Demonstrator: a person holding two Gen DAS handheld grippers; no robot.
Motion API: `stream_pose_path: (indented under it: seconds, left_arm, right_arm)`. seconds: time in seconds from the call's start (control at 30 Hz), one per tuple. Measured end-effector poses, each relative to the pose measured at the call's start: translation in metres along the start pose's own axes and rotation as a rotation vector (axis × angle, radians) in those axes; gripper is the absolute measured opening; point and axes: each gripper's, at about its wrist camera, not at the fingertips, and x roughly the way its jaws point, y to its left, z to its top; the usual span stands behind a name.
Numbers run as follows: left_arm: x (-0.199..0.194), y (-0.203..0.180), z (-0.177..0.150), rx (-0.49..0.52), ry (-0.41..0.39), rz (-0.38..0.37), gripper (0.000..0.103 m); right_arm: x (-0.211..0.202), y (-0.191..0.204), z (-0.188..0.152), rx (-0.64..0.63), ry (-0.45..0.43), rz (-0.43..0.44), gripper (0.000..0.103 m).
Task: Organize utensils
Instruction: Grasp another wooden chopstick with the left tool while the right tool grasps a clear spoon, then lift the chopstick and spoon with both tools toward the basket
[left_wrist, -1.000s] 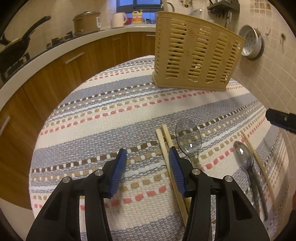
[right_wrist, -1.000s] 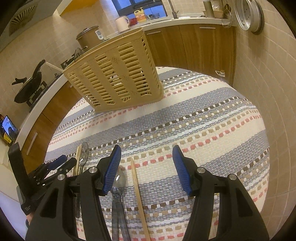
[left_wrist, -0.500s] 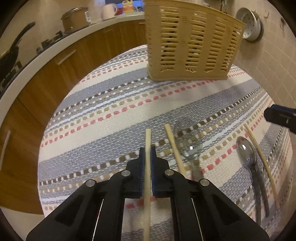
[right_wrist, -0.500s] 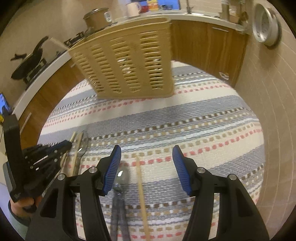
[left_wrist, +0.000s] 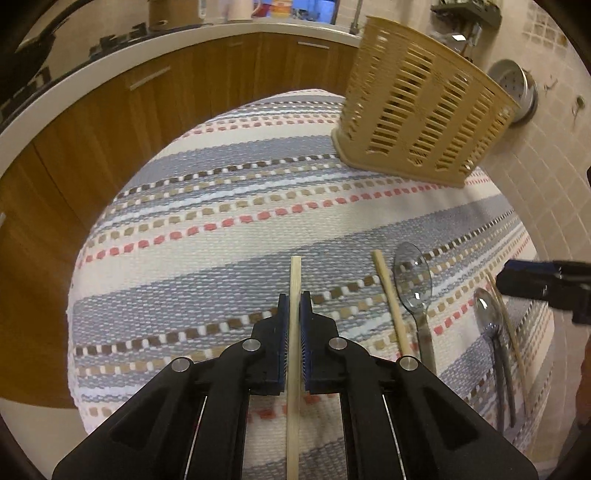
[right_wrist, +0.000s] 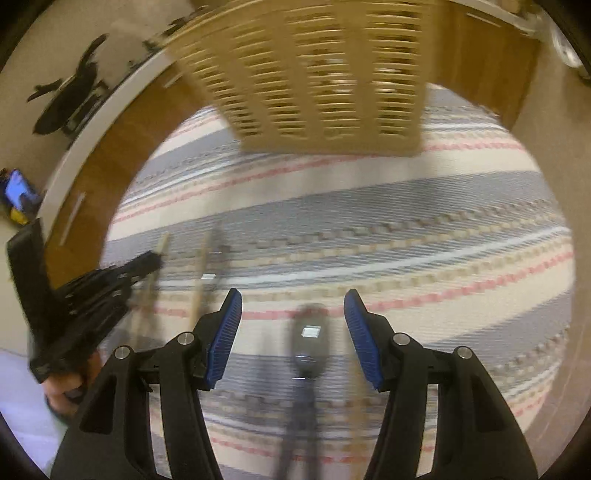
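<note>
My left gripper (left_wrist: 294, 301) is shut on a wooden chopstick (left_wrist: 294, 280) and holds it above the striped cloth. A second chopstick (left_wrist: 389, 301) and a clear plastic spoon (left_wrist: 413, 275) lie on the cloth to its right. Further right lie a grey spoon (left_wrist: 487, 314) and a third chopstick (left_wrist: 511, 332). The tan slotted utensil basket (left_wrist: 421, 118) stands at the far right of the cloth. My right gripper (right_wrist: 293, 319) is open, with the grey spoon (right_wrist: 310, 341) between its fingers below it and a chopstick (right_wrist: 356, 398) beside that. The right wrist view is blurred.
The striped cloth (left_wrist: 221, 229) covers a round table. Wooden cabinets with a white counter (left_wrist: 147, 44) curve behind it. A tiled wall (left_wrist: 546, 177) with a hanging metal strainer (left_wrist: 517, 88) is at the right. The left gripper also shows in the right wrist view (right_wrist: 144, 266).
My left gripper closed on a chopstick and lifted it off the cloth, moving left. My right gripper moved left over the grey spoon, still open.
</note>
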Motion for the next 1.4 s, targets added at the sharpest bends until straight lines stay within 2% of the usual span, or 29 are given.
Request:
stream_pose_path:
  seconds: [0.1, 0.27, 0.37, 0.6, 0.73, 0.87, 0.93, 1.1, 1.27, 1.3, 1.4]
  left_arm:
    - [-0.001, 0.007, 0.001, -0.03, -0.005, -0.029, 0.004]
    - [-0.003, 0.016, 0.0, -0.055, -0.021, -0.057, 0.004]
    - [-0.001, 0.016, -0.001, -0.055, -0.02, -0.071, 0.004]
    - [-0.003, 0.014, -0.003, -0.04, -0.027, -0.08, 0.004]
    - [-0.004, 0.014, -0.003, -0.042, -0.026, -0.071, 0.004]
    - [-0.004, 0.009, 0.0, -0.006, -0.006, -0.035, 0.005]
    - [-0.003, 0.006, 0.004, 0.023, 0.02, -0.028, 0.009]
    - [0.003, -0.002, 0.015, 0.081, 0.077, 0.007, 0.009]
    - [0.01, -0.025, 0.018, 0.222, 0.141, 0.11, 0.01]
    - [0.01, -0.027, 0.019, 0.233, 0.15, 0.121, 0.004]
    - [0.01, -0.03, 0.019, 0.234, 0.146, 0.135, 0.004]
  right_arm:
    - [0.016, 0.026, 0.005, 0.003, 0.02, 0.018, 0.054]
    - [0.04, 0.057, 0.017, -0.005, 0.009, -0.071, 0.053]
    - [0.051, 0.058, 0.023, 0.013, 0.023, -0.089, 0.038]
    - [0.061, 0.057, 0.027, 0.0, 0.017, -0.132, 0.031]
    - [0.054, 0.045, 0.025, -0.013, 0.031, -0.151, 0.031]
    - [0.061, 0.063, 0.027, -0.091, 0.06, -0.252, 0.031]
    - [0.063, 0.067, 0.027, -0.121, 0.064, -0.282, 0.031]
    - [0.052, 0.057, 0.016, -0.121, 0.046, -0.226, 0.029]
    - [0.034, 0.039, 0.004, -0.138, 0.011, -0.198, 0.029]
    - [0.028, 0.036, 0.003, -0.138, -0.003, -0.19, 0.029]
    - [0.012, 0.03, -0.003, -0.14, -0.038, -0.161, 0.029]
